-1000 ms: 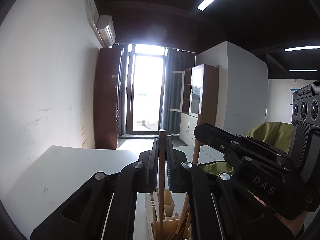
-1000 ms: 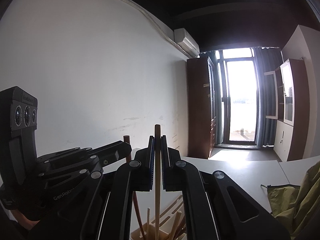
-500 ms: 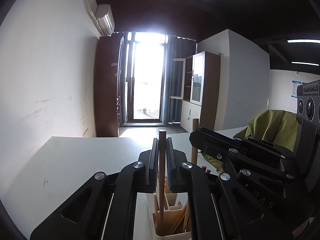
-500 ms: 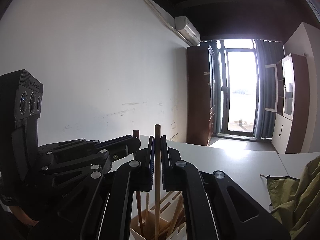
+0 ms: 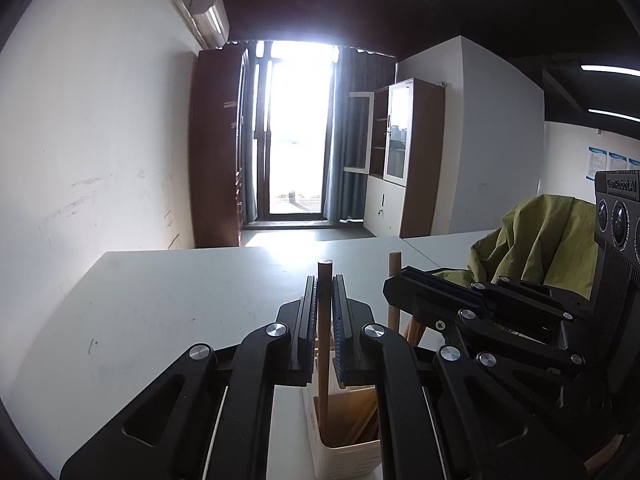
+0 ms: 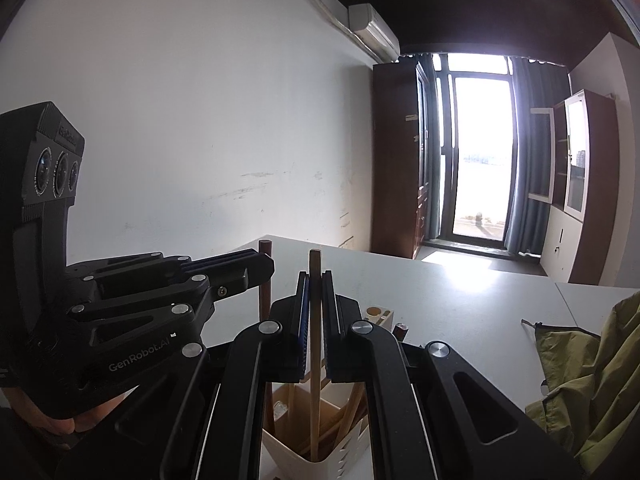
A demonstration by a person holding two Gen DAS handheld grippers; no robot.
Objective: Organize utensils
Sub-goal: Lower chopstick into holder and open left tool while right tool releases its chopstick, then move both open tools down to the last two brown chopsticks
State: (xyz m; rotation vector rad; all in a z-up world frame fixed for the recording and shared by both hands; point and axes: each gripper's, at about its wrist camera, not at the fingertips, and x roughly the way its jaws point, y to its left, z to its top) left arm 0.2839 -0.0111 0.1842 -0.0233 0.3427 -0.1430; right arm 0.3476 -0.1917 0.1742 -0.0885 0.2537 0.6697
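Jaws on both grippers are clamped, each on one upright wooden stick. Left gripper (image 5: 324, 300) pinches a darker brown stick (image 5: 323, 344) with its top end poking just above the pads; the lower end runs down into the cream utensil holder (image 5: 344, 454) right below. Right gripper (image 6: 315, 300) pinches a lighter stick (image 6: 315, 360), also vertical, with its lower end inside the same holder (image 6: 288, 450).

Grippers sit side by side, close together: in the left wrist view the right one lies just right of the left jaws, and in the right wrist view the left one lies just left. Little lateral room between them.

Holder is divided into compartments and already carries several wooden utensils leaning at angles; can't tell which compartment each held stick is in. Its near rim is just below the jaws in both views. A darker-tipped piece (image 6: 400, 328) shows just right of the right jaws.

White desk (image 5: 180, 312) is bare to the left and far side, with plenty of open surface out to its far edge. Left edge runs close to the white wall (image 5: 100, 140). On the right, crumpled olive-green fabric (image 5: 536, 240) sits near the right gripper and limits room there. A seam splits the desk far right. A hand (image 6: 60, 424) shows under the left gripper body.
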